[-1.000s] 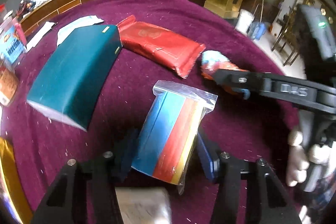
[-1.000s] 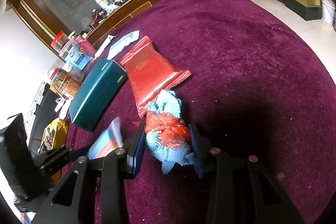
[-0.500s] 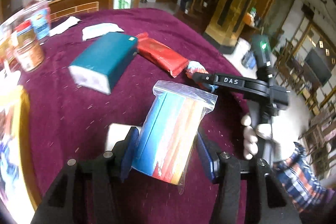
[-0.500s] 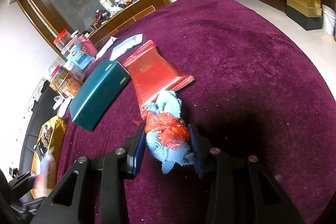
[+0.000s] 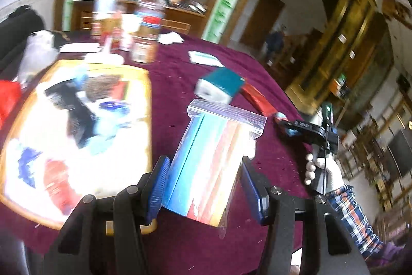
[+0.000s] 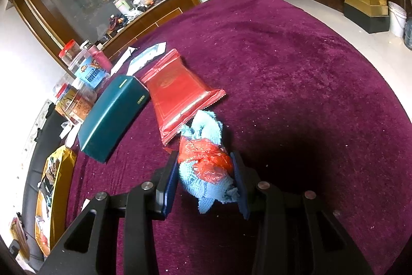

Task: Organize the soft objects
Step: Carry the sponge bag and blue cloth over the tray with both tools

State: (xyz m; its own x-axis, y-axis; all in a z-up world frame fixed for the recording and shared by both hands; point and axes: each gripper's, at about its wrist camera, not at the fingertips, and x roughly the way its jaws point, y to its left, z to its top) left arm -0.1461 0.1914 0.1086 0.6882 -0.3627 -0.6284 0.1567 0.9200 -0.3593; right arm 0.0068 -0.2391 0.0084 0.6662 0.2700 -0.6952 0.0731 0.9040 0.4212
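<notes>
**Bagged cloths carried toward the tray**
The left tool [image 5: 203, 187], clamped on the zip bag of coloured cloths [image 5: 208, 166], has swung from the tabletop's middle to beside the tray [image 5: 148, 105]; the right tool [image 6: 204, 181] stays gripping the blue cloth bundle [image 6: 206, 166].

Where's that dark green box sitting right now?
In the right wrist view the dark green box lies on the purple tablecloth, left of centre, right beside the red packet and in front of the jars.
</notes>
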